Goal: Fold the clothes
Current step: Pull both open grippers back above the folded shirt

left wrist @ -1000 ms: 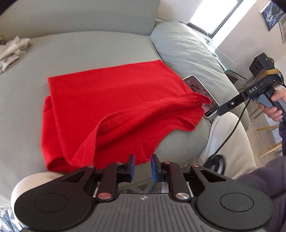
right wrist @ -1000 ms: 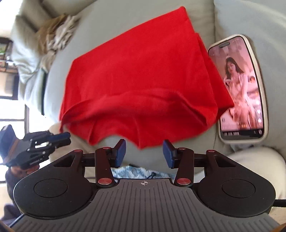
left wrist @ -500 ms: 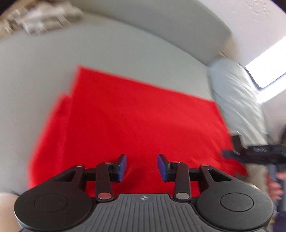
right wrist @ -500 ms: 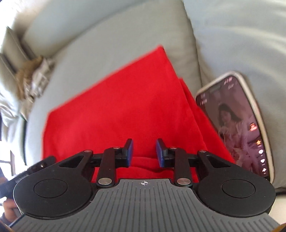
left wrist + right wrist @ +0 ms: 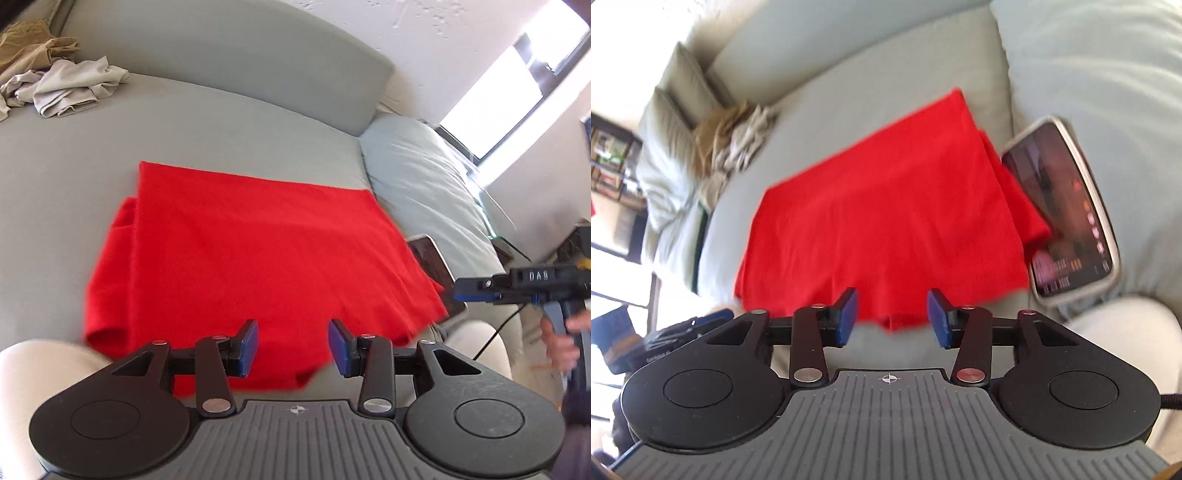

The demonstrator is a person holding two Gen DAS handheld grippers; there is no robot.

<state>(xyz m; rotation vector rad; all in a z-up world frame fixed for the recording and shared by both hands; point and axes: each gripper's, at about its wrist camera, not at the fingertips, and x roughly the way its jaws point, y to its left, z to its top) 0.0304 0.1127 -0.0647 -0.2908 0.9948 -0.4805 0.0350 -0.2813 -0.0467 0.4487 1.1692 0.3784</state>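
Observation:
A red garment (image 5: 258,258) lies folded flat on the grey sofa seat (image 5: 110,147), its near edge hanging over the seat's front. It also shows in the right wrist view (image 5: 886,221). My left gripper (image 5: 293,347) is open and empty, just above the garment's near edge. My right gripper (image 5: 892,317) is open and empty, over the near edge toward the right corner. It also shows in the left wrist view (image 5: 465,290), at the right beside the garment.
A phone (image 5: 1067,206) with a lit screen lies against the garment's right side, by the sofa's right armrest cushion (image 5: 424,177). A pile of beige and tan clothes (image 5: 55,85) sits at the far left of the seat. A window (image 5: 498,103) is at the right.
Both grippers have opened wider and drawn back from over the garment toward its near edge. The raised front fold seen one second ago now lies flat.

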